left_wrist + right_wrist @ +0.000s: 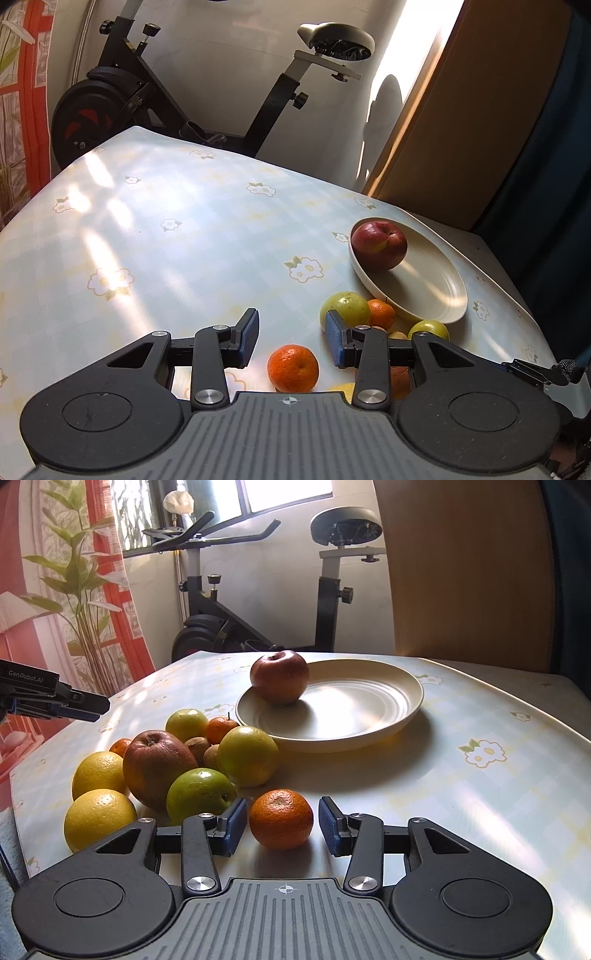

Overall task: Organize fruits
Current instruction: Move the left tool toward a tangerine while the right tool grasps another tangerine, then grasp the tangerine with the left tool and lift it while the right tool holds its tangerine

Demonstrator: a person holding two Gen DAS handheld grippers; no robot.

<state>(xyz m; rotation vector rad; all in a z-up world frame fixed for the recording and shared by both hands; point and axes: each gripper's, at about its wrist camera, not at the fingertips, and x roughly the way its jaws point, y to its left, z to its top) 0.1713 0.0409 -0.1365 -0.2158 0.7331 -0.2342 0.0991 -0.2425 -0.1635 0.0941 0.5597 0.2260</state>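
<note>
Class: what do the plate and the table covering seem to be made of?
Plate: probably glazed ceramic or melamine; cream, smooth, glossy, with faint concentric rings. Table covering: likely vinyl or oilcloth; printed checks and flowers, with soft glare from the window light.

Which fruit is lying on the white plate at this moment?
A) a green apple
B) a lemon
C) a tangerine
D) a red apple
D: only the red apple rests on the white plate, near its left rim; the green and yellow fruits and the tangerines are all on the tablecloth beside it.
</note>
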